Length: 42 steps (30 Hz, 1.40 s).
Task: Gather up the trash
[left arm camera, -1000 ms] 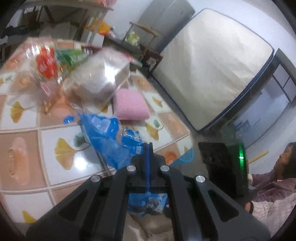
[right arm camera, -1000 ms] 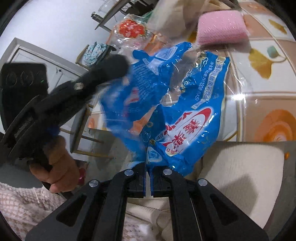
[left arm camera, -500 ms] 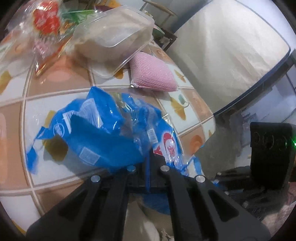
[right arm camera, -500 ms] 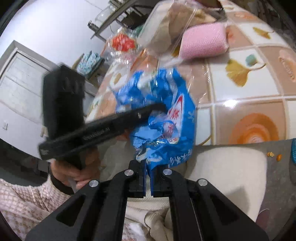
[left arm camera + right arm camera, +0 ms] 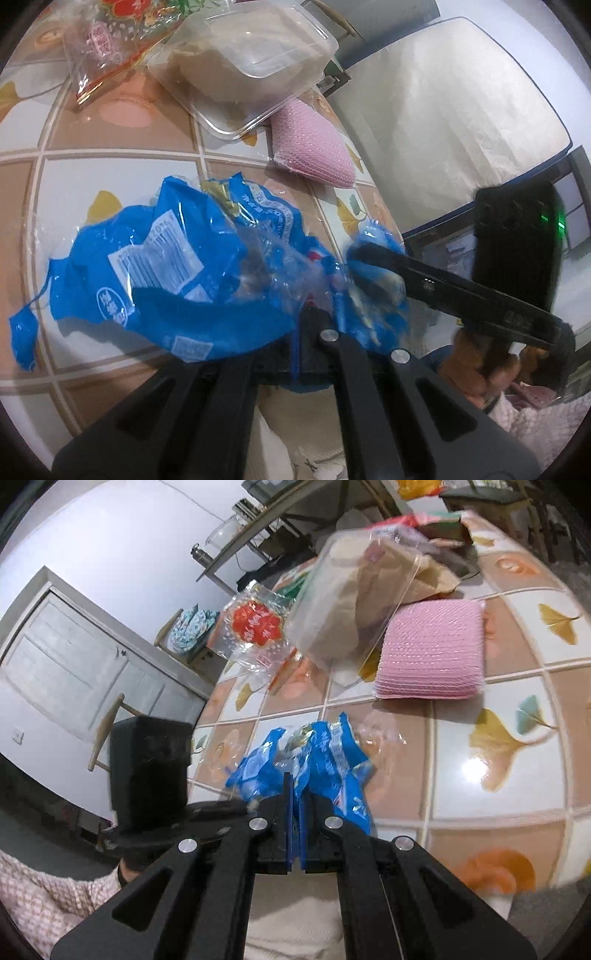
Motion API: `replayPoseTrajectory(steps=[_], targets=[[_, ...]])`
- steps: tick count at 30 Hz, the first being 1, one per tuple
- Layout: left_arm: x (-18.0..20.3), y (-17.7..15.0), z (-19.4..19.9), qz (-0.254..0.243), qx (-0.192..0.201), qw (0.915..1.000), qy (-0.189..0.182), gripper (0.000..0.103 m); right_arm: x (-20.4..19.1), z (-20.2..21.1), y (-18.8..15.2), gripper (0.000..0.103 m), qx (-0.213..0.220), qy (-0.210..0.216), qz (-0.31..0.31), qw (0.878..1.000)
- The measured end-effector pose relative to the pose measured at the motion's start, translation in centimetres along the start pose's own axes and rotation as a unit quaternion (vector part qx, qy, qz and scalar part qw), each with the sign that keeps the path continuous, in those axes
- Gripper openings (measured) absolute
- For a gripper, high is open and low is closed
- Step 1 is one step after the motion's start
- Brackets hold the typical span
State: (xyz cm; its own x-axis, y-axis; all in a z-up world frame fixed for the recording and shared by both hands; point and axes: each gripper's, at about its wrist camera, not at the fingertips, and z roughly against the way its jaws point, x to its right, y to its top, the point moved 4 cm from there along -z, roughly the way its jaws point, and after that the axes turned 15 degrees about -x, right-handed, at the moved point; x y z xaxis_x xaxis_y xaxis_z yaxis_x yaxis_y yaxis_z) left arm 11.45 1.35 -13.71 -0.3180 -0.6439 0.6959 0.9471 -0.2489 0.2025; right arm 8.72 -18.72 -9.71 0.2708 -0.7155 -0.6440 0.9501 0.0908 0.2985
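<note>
A crumpled blue plastic bag (image 5: 162, 280) with white print lies bunched on the tiled table (image 5: 122, 177) near its front edge. My left gripper (image 5: 314, 317) is shut on the bag's near edge. In the same view my right gripper (image 5: 356, 254) reaches in from the right, its tip buried in the bag's right end. In the right wrist view the right gripper (image 5: 295, 781) is shut on a fold of the blue bag (image 5: 332, 764), and the left gripper (image 5: 245, 806) comes in low from the left, close beside it.
Behind the bag lie a pink mesh sponge (image 5: 432, 653), a clear clamshell box (image 5: 351, 598) with brown paper inside, and a clear wrapper with a red label (image 5: 258, 624). A cream cushion (image 5: 295, 923) sits below the table edge. A mattress (image 5: 443, 122) leans against the wall.
The blue bag hung spread out in the air a second ago; it has come down onto the table and bunched up. The two grippers have drawn close together.
</note>
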Motion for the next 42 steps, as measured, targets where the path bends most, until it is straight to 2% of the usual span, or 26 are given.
replayPoseTrajectory(steps=[5,12,16,17,19,23,25,28,32,34,38,42], targets=[[-0.3,-0.1,0.4,-0.001,0.004,1.0000,-0.007,0.000,0.7,-2.4,1.5,0.003,-0.032,-0.009,-0.001,0.999],[0.1,-1.3,2.8,-0.038,0.018,0.9977,0.052,0.000,1.4,-4.7,2.2,0.002,-0.059,-0.022,-0.005,0.998],[0.6,-2.2,5.4,-0.056,0.046,0.9947,0.072,0.014,1.4,-5.0,2.4,0.002,-0.060,-0.026,-0.004,0.998],[0.5,-2.3,6.3,-0.057,0.058,0.9938,0.075,0.021,1.5,-5.0,2.4,0.002,-0.060,-0.026,-0.005,0.998],[-0.2,-2.1,7.5,-0.041,0.082,0.9917,0.090,0.033,1.4,-5.2,2.5,0.002,-0.060,-0.026,-0.007,0.998],[-3.1,-1.1,9.6,0.016,0.103,0.9882,0.112,0.036,1.3,-5.3,2.6,0.001,-0.058,-0.025,-0.010,0.998],[-4.4,-0.2,10.0,0.045,0.114,0.9869,0.105,0.037,1.3,-5.2,2.5,0.001,-0.058,-0.025,-0.012,0.998],[-5.6,0.7,10.5,0.072,0.134,0.9849,0.083,0.047,1.4,-5.3,2.6,0.001,-0.056,-0.024,-0.014,0.998],[-6.5,2.1,9.7,0.082,0.127,0.9858,0.072,0.050,1.4,-5.3,2.6,0.001,-0.055,-0.021,-0.016,0.998],[-5.9,2.4,9.1,0.063,0.121,0.9885,0.066,0.054,1.4,-5.3,2.6,0.001,-0.057,-0.020,-0.017,0.998],[-3.8,2.3,6.9,0.007,0.078,0.9961,0.042,0.057,1.6,-5.2,2.6,0.001,-0.059,-0.016,-0.019,0.998],[-1.1,1.3,5.8,-0.065,0.051,0.9956,0.044,0.059,1.7,-5.2,2.6,0.001,-0.061,-0.010,-0.024,0.998]])
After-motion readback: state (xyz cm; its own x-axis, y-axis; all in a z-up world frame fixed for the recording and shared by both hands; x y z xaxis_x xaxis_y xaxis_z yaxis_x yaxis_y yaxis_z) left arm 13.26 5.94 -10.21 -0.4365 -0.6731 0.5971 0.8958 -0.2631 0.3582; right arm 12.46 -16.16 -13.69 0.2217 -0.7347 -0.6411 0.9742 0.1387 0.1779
